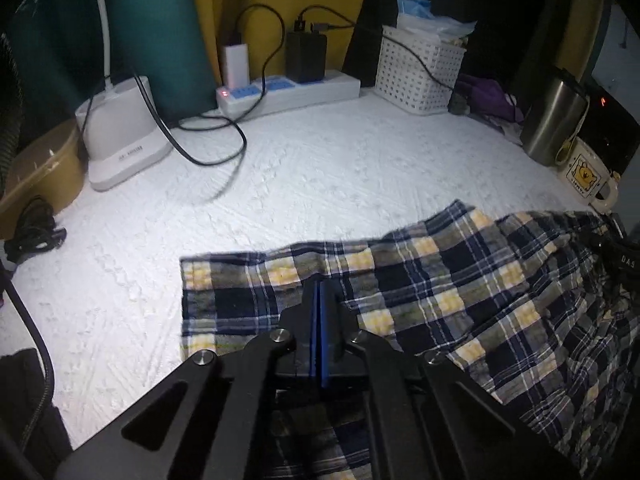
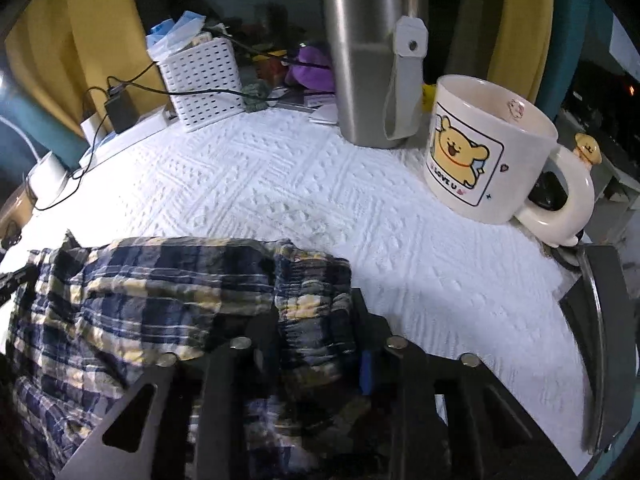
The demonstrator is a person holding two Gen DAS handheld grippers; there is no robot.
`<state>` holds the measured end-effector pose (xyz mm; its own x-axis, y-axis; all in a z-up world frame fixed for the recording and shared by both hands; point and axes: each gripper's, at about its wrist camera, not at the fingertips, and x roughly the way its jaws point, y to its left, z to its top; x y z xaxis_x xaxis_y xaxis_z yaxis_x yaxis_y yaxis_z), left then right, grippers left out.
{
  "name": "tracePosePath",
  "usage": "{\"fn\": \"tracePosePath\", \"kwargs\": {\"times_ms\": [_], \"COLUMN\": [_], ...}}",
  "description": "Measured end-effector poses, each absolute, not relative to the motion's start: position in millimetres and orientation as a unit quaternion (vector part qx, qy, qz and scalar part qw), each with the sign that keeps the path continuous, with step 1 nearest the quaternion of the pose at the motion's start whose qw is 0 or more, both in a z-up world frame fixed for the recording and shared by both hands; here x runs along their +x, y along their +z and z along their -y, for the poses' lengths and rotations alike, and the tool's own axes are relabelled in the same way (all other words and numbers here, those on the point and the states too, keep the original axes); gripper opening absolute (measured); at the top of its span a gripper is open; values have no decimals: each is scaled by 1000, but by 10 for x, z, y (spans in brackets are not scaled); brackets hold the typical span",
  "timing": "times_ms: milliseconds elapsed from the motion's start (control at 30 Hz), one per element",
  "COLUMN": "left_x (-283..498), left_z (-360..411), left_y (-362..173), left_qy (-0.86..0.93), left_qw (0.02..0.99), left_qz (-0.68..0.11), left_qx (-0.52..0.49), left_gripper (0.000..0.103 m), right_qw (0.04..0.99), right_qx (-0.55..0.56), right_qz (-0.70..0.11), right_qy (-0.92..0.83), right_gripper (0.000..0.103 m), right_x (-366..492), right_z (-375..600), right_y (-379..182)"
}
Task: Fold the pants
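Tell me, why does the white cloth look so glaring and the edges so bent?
Left wrist view: light washes out the white cloth, a black cable smears with blur, and the corners go dark. Right wrist view: the lens bulges the mug and steel flask; the plaid pants lie in shadow.

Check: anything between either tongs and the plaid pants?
Nothing visible. Left tongs are shut on the plaid pants near the hem; right tongs are clamped on a bunched fold. Bear mug and steel tumbler stand clear beyond.
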<state>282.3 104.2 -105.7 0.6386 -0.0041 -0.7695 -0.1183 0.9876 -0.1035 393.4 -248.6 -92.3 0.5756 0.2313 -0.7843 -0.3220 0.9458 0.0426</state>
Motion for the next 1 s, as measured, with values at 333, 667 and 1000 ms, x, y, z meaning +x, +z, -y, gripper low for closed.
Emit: {"fn": "tracePosePath", "kwargs": {"times_ms": [333,667,1000], "left_x": [3020,3396,3437], "left_z": [-1290,-1370,-1481], "left_y": [-713,-682,-1074], "left_qy": [34,29,73], "left_qw": [927,926,898], "left_qz": [-371,-376,-434], "left_qx": [-54,-16,-14], "left_gripper": [0,0,1], "right_qw": [932,931,912], "right_qx": [-68,-53,-35], "right_qz": [-335,-349,-403], "right_qy": [124,91,70], "right_gripper": [26,26,30], "right_x": [3823,4119,4393], "right_z": [2353,2375,2428], "right_y": [-322,-452,-883]}}
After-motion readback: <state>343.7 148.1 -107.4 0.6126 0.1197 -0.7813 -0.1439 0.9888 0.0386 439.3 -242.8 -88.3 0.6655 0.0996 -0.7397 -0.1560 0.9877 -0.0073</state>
